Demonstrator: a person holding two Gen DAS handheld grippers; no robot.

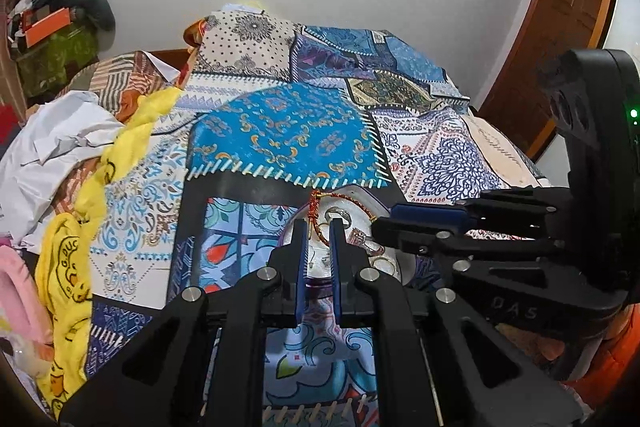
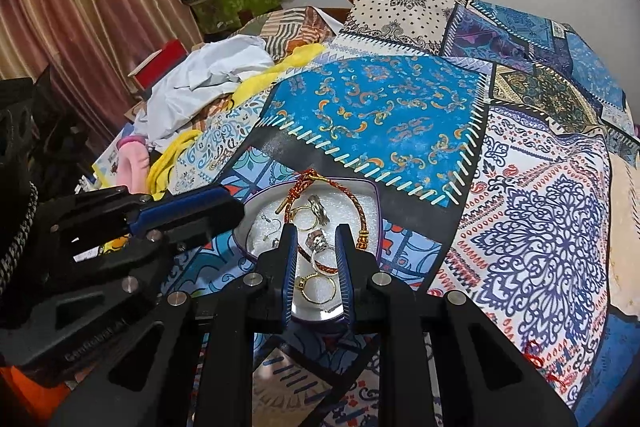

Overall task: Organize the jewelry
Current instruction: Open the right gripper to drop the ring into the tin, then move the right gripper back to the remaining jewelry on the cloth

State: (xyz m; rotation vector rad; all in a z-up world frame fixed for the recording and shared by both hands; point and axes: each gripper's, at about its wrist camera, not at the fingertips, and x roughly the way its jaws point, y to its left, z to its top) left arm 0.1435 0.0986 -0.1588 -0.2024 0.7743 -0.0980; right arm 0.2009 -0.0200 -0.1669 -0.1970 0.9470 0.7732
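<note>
The jewelry lies in a shallow white foam-lined tin with a purple rim (image 2: 374, 187), which sits on the patchwork bed cover (image 2: 400, 99). Inside the tin I see a red-and-gold braided cord bracelet (image 2: 352, 193) curving along the far and right sides, a thin gold ring (image 2: 303, 221) near the tin's middle, a silver band ring (image 2: 319, 207) just beyond it, a stone-set silver ring (image 2: 318, 243) nearer me, and a gold ring with a small stone (image 2: 316, 285) at the near edge.

I judge all of it light. The rings are hard, smooth and liable to slip or roll; I would pinch each across its band. The bracelet is limp, best taken mid-cord or at the knot.

My right gripper (image 2: 316, 239) hovers over the tin's near half, jaws partly open, holding nothing. My left gripper (image 1: 319, 227) comes in from the tin's left, jaws narrowly apart around the cord; whether they grip it I cannot tell.
</note>
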